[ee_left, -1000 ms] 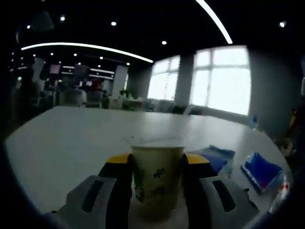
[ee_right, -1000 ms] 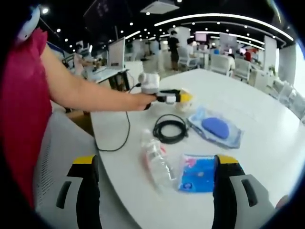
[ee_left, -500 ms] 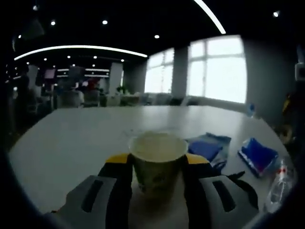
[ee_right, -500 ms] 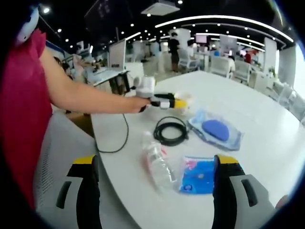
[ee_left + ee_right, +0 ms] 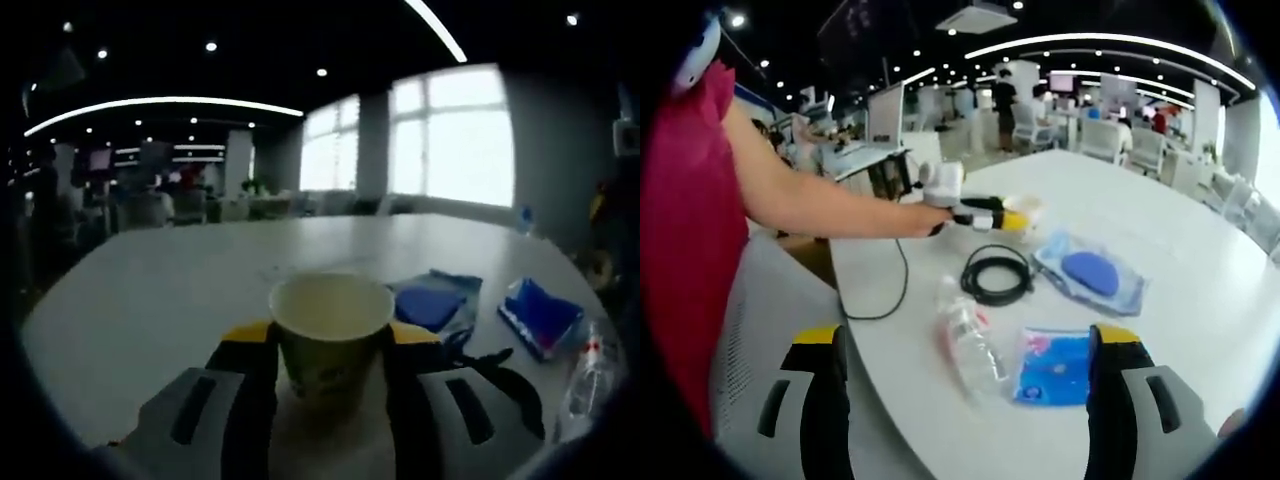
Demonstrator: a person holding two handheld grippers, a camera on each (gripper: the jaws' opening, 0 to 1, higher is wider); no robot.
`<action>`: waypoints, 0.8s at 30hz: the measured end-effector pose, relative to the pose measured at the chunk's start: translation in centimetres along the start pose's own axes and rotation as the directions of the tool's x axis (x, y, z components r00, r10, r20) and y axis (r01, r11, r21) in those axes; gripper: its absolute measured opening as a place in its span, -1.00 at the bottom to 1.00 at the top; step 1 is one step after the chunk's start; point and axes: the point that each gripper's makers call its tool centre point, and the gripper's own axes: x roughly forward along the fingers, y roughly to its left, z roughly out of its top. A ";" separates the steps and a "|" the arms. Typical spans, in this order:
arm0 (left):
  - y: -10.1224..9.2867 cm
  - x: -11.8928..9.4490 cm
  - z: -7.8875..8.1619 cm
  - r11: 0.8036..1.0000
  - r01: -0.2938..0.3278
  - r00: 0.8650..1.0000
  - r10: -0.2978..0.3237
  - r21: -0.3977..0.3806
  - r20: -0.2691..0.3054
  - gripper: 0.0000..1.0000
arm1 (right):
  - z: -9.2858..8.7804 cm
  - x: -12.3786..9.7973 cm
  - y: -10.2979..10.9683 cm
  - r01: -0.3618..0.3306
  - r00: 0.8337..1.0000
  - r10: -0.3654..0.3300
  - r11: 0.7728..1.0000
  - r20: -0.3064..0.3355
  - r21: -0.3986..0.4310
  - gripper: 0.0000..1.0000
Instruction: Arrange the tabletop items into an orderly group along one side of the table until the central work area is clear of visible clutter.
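Note:
A paper cup (image 5: pixel 330 330) with a green print stands upright between my left gripper's (image 5: pixel 328 345) yellow-tipped jaws, which press on its sides. In the right gripper view the left gripper (image 5: pixel 985 213) holds that cup (image 5: pixel 1026 208) low over the white table (image 5: pixel 1180 220), at its near left side. My right gripper (image 5: pixel 970 400) is open, its jaws wide apart, above the table edge. Ahead of it lie a clear plastic bottle (image 5: pixel 965 338), a blue packet (image 5: pixel 1055 365), a black cable coil (image 5: pixel 995 274) and a blue pouch (image 5: pixel 1090 275).
In the left gripper view the blue pouch (image 5: pixel 432 303), blue packet (image 5: pixel 540 315), cable (image 5: pixel 490 360) and bottle (image 5: pixel 585 375) lie to the cup's right. A person's arm (image 5: pixel 830 200) reaches over the table edge. Office desks and chairs stand beyond the table.
The left gripper view has tilted, so the cup's open mouth now shows from above. In the right gripper view the left gripper and cup have shifted slightly left and down. My right gripper has stayed put.

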 end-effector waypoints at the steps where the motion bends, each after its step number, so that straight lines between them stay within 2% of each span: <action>1: 0.0 0.1 0.0 1.000 0.002 1.000 -0.002 0.000 -0.001 -0.22 | 0.0 0.0 0.0 0.001 1.000 -0.001 1.000 -0.001 0.000 0.99; 7: -0.2 0.1 -0.4 1.000 0.005 1.000 -0.006 -0.022 -0.017 -0.20 | 0.0 0.1 -0.1 -0.001 1.000 0.001 1.000 0.000 -0.002 0.99; 9: -0.1 0.1 -0.6 1.000 0.004 1.000 -0.005 -0.030 -0.021 -0.14 | 0.0 0.1 -0.1 0.000 1.000 0.000 1.000 0.001 -0.001 0.99; 12: -0.2 -0.1 -0.3 0.999 0.007 1.000 -0.007 -0.048 -0.002 -0.08 | -0.1 0.1 -0.1 0.001 1.000 -0.001 1.000 -0.002 -0.001 0.99; 24: 0.2 -1.1 -0.2 0.999 -0.005 1.000 0.004 -0.049 -0.019 -0.03 | 0.2 0.0 0.1 0.000 1.000 0.000 1.000 0.006 -0.005 0.99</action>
